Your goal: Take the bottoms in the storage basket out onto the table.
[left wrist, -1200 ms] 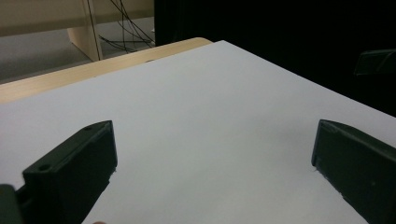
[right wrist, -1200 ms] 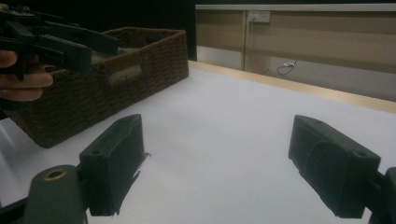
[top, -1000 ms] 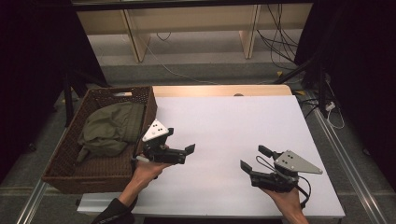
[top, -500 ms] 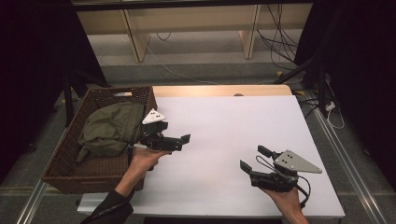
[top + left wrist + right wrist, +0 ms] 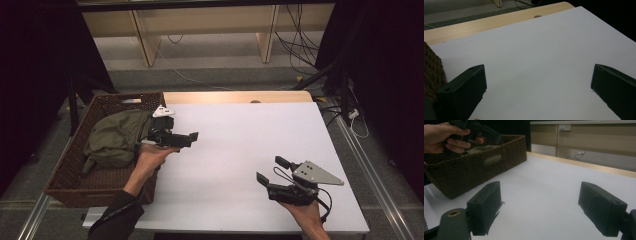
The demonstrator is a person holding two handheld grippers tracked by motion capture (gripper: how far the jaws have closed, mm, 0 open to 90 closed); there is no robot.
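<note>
A brown wicker basket [image 5: 70,172] stands at the table's left edge with a crumpled olive-green cloth [image 5: 112,137] inside. My left gripper [image 5: 190,137] is held at the basket's right rim, pointing right over the white table [image 5: 255,125]. Its jaws stand wide open with nothing between them [image 5: 537,72], and the basket's corner [image 5: 431,72] is at their left. My right gripper [image 5: 269,169] rests low near the table's front right, open and empty [image 5: 540,187]. It faces the basket [image 5: 471,172], the cloth [image 5: 477,150] and the hand holding the left gripper [image 5: 482,131].
A bare wooden strip [image 5: 235,96] runs along the table's far edge. Beyond it are wooden shelf legs [image 5: 142,40] and cables [image 5: 295,40] on the floor. A metal rail [image 5: 370,170] runs along the table's right side.
The left hand has carried its gripper back and to the left, from the open table up to the basket's right rim. The right gripper has stayed in place.
</note>
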